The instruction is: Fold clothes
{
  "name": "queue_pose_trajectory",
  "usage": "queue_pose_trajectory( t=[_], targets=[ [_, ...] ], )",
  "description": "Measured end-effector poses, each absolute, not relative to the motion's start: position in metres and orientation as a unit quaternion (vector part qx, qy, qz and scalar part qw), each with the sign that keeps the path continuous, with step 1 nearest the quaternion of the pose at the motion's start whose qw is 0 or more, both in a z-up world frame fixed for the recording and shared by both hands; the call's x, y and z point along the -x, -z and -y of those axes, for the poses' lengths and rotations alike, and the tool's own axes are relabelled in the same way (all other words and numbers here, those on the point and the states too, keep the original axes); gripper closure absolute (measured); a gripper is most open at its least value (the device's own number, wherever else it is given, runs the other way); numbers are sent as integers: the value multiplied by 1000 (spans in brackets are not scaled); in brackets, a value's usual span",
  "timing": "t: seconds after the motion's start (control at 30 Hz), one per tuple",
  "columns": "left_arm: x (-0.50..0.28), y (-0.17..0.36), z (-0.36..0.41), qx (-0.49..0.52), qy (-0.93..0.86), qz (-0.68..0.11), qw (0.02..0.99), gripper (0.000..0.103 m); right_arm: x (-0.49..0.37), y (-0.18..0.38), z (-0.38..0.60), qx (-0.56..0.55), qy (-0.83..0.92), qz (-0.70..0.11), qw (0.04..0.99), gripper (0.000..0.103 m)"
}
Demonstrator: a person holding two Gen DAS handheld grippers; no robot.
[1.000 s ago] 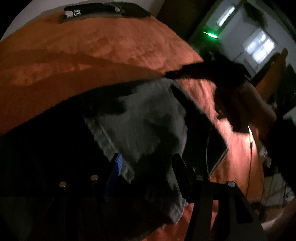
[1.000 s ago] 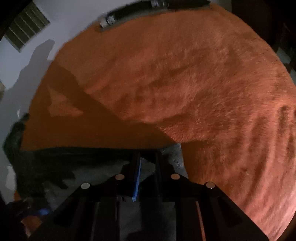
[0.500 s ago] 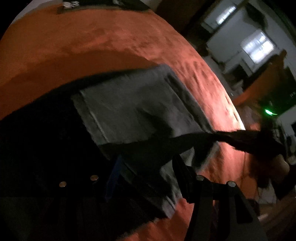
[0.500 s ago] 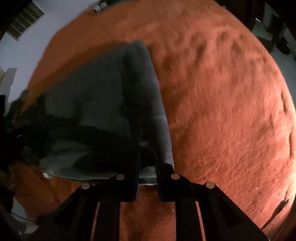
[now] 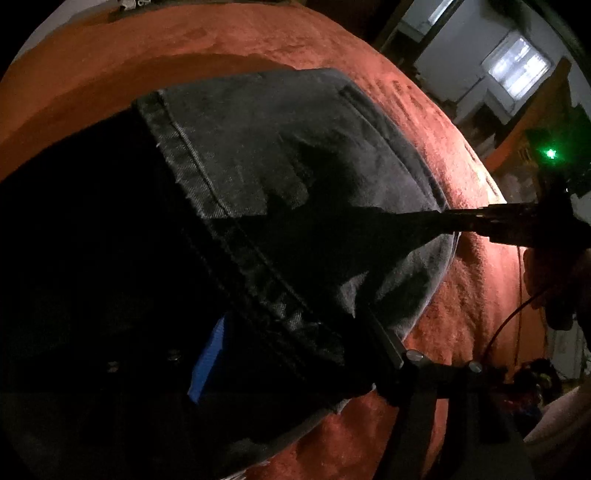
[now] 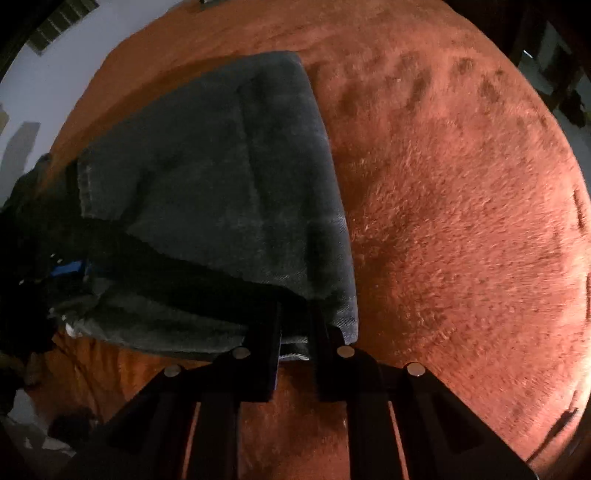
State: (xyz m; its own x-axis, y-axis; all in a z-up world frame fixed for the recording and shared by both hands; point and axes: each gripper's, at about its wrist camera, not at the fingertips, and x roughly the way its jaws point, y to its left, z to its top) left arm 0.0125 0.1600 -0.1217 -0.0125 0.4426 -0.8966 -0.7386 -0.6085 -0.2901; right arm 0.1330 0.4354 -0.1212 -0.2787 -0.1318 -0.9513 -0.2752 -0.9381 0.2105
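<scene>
A dark grey denim garment (image 5: 295, 177) lies folded on an orange fleece blanket (image 5: 461, 295). My left gripper (image 5: 295, 332) has the garment's hemmed edge between its jaws, which stand apart; its blue pad (image 5: 207, 365) shows beside the cloth. My right gripper (image 6: 295, 325) is closed on the garment's near corner (image 6: 332, 295) down at the blanket. The garment (image 6: 229, 177) spreads away from it to the left. The right gripper also shows in the left wrist view (image 5: 498, 218), reaching in from the right, held by a hand.
The orange blanket (image 6: 461, 221) stretches wide to the right of the garment. A dark object (image 5: 129, 3) lies at its far edge. Room walls and a lit window (image 5: 517, 70) show beyond. A green light (image 5: 550, 153) glows at right.
Both grippers have carried the garment's edge over and down toward the near side, so the denim now lies doubled on the blanket. The right gripper has dropped low to the blanket.
</scene>
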Motion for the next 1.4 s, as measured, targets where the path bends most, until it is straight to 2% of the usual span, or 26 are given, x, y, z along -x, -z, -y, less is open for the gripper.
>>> queue_pose_trajectory(
  t=[0.2,0.3,0.4,0.57,0.67,0.93,1.1,1.23,1.4],
  targets=[
    [-2,96,-152,561,-710,-110,412,33,-138,71,-435,546,-818,-181,22,92],
    [26,68,-143,549,-734,-74,394,33,-139,62,-416,523,-828,-201,-28,92],
    [58,58,-139,545,-758,-86,349,33,-142,61,-385,518,-821,-221,-91,92],
    [101,59,-149,523,-786,-134,302,33,-130,69,-318,533,-819,-136,-167,92],
    [120,70,-159,526,-790,-141,281,33,-120,83,-298,547,-807,-117,-189,92],
    [132,90,-169,546,-786,-157,244,33,-123,100,-291,564,-791,-118,-205,92],
    [139,107,-156,581,-772,-118,230,31,-129,113,-300,572,-782,-150,-198,92],
    [140,118,-153,590,-768,-122,217,31,-127,116,-301,572,-783,-147,-198,92],
    [135,111,-145,597,-761,-87,238,31,-116,139,-268,568,-780,-156,-210,92]
  ],
)
